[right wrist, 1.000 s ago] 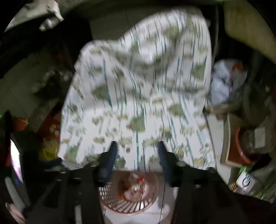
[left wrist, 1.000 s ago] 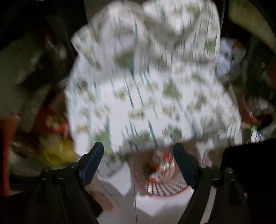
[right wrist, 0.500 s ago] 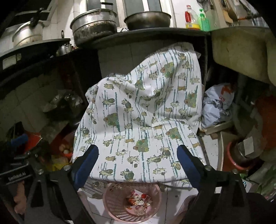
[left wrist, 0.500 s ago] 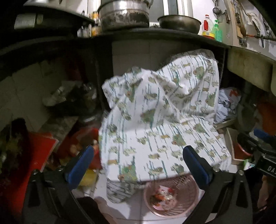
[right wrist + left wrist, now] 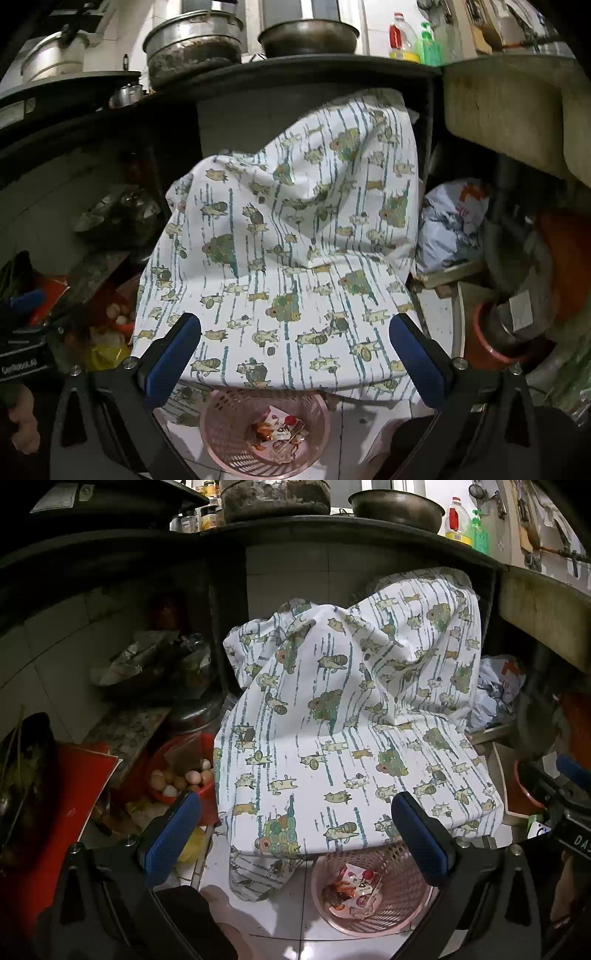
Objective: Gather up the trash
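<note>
Left gripper (image 5: 295, 832): blue-padded jaws spread wide, nothing between them
Right gripper (image 5: 295, 352): blue-padded jaws opening wide, nothing gripped
Pink perforated plastic basket (image 5: 373, 923) (image 5: 229, 443): on white tiled floor, below both grippers, partly under hem of white cloth printed with green and tan cartoon animals (image 5: 354, 720) (image 5: 280, 258)
Crumpled red-and-white wrappers (image 5: 352, 884) (image 5: 280, 430): trash, lying inside basket
Step, judged: between pickups, both tools free above basket
Next move, judged: locating further litter amid under-counter clutter, lowering one open gripper onto it, closing, carrying to basket
</note>
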### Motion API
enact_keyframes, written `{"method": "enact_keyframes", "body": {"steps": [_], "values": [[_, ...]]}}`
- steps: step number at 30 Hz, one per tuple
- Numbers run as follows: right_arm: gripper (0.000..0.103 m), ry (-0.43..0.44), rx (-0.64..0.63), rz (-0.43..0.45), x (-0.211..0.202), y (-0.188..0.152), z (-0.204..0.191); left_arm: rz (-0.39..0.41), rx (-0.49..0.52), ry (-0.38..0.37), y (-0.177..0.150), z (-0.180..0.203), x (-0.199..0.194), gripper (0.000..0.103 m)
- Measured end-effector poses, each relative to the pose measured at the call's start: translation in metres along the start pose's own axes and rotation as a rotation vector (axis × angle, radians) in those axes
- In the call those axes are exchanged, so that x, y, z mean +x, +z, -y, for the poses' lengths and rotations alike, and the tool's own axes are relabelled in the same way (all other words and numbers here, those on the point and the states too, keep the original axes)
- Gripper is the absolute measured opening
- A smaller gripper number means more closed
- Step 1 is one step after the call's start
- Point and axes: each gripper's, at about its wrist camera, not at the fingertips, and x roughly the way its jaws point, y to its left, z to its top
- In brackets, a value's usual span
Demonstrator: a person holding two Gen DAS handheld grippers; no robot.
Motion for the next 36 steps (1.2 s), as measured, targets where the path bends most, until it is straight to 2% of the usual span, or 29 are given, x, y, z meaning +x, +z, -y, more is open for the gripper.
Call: {"method": "enact_keyframes", "body": {"steps": [4, 10, 19, 36], "values": [[0.103, -0.008, -0.006, -0.007, 0.006, -0.001, 0.002, -0.002, 0.003, -0.008, 0.001, 0.001, 0.002, 0.102], [0.103, -0.065, -0.102, -0.016, 0.014, -0.004, -0.004, 0.024, 0.013, -0.009, 0.003, 0.004, 0.000, 0.102], [0.103, -0.041, -0.099, -0.039, 0.022, -0.010, -0.006, 0.037, 0.025, 0.016, 0.005, 0.006, -0.001, 0.102], [0.103, -0.038, -0.099, -0.052, 0.029, -0.007, -0.006, 0.008, -0.006, -0.012, 0.003, -0.002, 0.005, 0.102]]}}
